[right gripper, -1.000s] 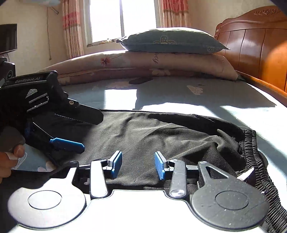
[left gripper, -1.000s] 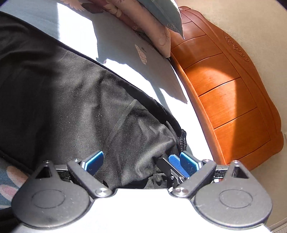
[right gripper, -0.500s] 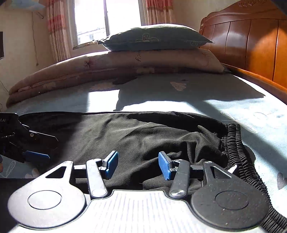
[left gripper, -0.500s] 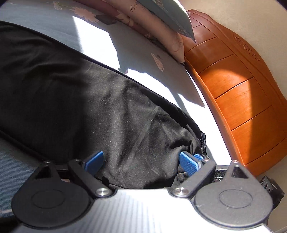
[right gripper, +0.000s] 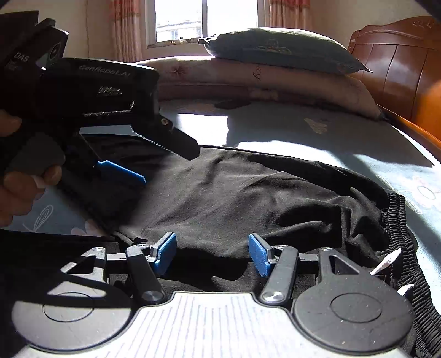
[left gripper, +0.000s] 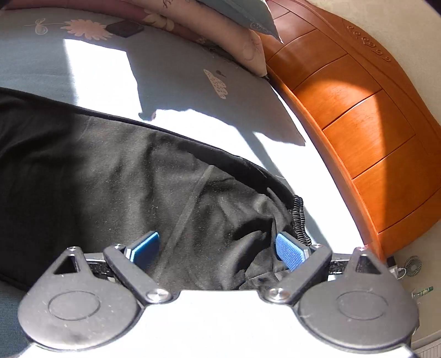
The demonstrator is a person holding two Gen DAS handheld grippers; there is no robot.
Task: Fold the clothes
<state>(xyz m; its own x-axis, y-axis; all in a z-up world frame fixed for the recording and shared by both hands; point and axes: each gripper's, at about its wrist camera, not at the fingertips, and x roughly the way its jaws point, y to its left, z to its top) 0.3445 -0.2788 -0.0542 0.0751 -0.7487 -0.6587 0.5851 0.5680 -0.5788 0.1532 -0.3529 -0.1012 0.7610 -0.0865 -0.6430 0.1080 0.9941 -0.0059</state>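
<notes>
Black trousers (left gripper: 115, 176) lie spread across the bed, with their ribbed elastic waistband (left gripper: 299, 217) bunched at the right end. My left gripper (left gripper: 217, 247) hovers open just above the crumpled cloth near the waistband, nothing between its blue pads (left gripper: 290, 250). The right wrist view shows the same trousers (right gripper: 248, 198) and waistband (right gripper: 399, 217). There my right gripper (right gripper: 212, 253) is open over the near edge of the cloth. The left gripper's black housing (right gripper: 110, 91) hangs above the trousers' left part, held by a hand (right gripper: 22, 181).
The grey-blue printed bedsheet (left gripper: 171, 68) is sunlit beyond the trousers. A wooden headboard (left gripper: 358, 124) bounds the bed's right side. A dark pillow (right gripper: 275, 49) sits on a folded floral quilt (right gripper: 248, 79) below the window (right gripper: 204, 19). A small fan (left gripper: 412, 265) stands on the floor.
The left gripper has risen and swung back close to the right camera, over the trousers' left part. Both grippers stay open. The trousers have not visibly shifted.
</notes>
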